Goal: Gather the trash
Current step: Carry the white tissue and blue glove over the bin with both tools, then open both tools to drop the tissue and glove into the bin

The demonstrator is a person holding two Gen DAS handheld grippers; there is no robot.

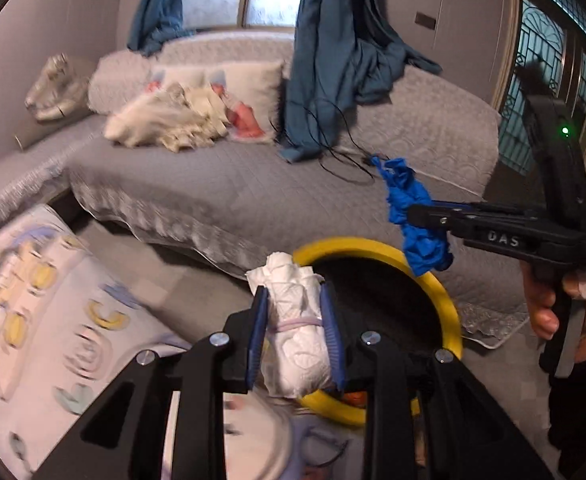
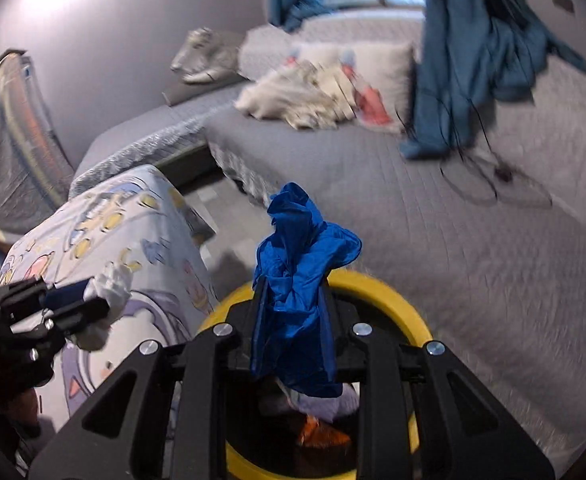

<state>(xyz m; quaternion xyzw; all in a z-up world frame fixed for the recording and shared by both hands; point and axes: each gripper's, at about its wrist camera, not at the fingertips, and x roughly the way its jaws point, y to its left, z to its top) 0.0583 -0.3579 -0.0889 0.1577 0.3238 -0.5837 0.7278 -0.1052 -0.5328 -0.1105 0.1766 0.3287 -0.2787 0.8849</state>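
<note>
Overhead, both tools hover at the yellow-rimmed bin. Left tool clenched on a white wad of tissue, bound by a pale band, held over the bin's near rim. Right tool clamped on a crumpled blue plastic bag, which hangs above the bin opening; seen from the left wrist, the bag dangles over the far rim. Bin already holds scraps, orange among them. Grey quilted bed behind; patterned cover at left.
</note>
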